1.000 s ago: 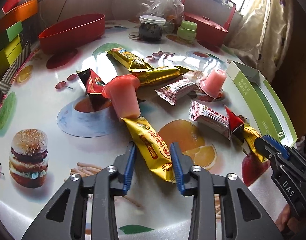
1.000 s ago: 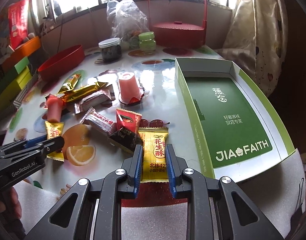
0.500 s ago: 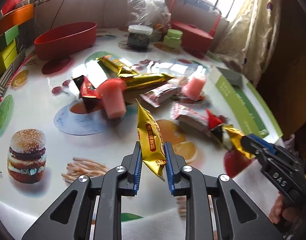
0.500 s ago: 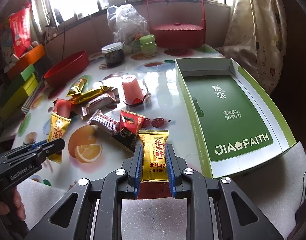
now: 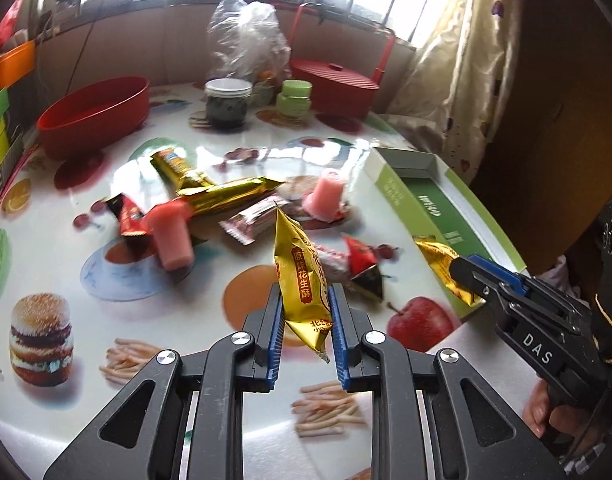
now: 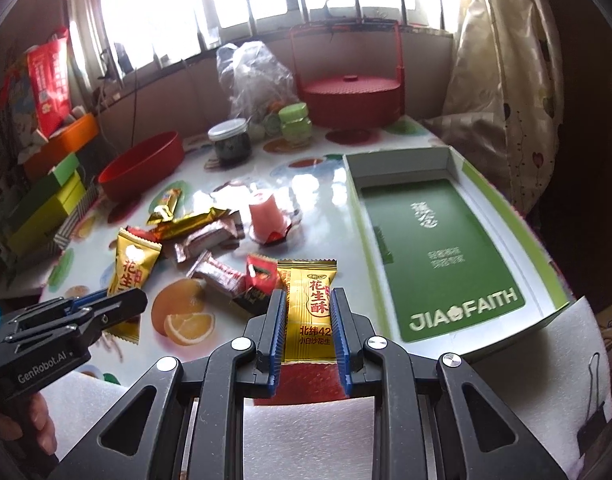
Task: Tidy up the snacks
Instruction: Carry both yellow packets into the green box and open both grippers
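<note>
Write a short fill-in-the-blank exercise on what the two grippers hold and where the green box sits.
1. The left gripper is shut on a ____ snack packet.
2. The right gripper is shut on a snack packet of the ____ colour.
3. The green box holds ____ snacks.
4. The two pink jelly cups lie on the ____.

Missing words: gold; same; no; table
</note>
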### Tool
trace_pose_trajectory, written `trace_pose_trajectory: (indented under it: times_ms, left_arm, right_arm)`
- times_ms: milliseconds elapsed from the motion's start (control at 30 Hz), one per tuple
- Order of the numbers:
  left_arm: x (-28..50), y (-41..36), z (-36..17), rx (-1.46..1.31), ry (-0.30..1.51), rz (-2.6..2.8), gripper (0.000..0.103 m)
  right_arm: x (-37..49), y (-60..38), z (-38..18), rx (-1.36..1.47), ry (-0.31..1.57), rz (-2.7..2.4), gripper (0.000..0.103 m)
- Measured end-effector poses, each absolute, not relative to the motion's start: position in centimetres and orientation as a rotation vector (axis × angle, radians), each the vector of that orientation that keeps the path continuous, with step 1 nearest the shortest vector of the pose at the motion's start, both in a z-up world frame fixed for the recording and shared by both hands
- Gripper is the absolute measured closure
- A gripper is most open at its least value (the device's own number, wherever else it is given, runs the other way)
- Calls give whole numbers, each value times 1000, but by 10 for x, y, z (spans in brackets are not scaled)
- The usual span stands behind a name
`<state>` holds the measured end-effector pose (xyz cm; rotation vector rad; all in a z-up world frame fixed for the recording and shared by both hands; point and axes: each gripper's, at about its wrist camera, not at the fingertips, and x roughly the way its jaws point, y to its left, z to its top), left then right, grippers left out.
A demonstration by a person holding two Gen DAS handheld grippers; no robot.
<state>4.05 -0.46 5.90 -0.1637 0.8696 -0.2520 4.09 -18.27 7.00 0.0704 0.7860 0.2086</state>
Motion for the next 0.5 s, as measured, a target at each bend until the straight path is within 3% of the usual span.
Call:
trace_pose_trajectory:
  times_ms: [500]
  left_arm:
    - [72, -84, 77, -124, 850, -457, 81]
  right_arm:
    - [53, -246, 85, 132, 736, 62, 82]
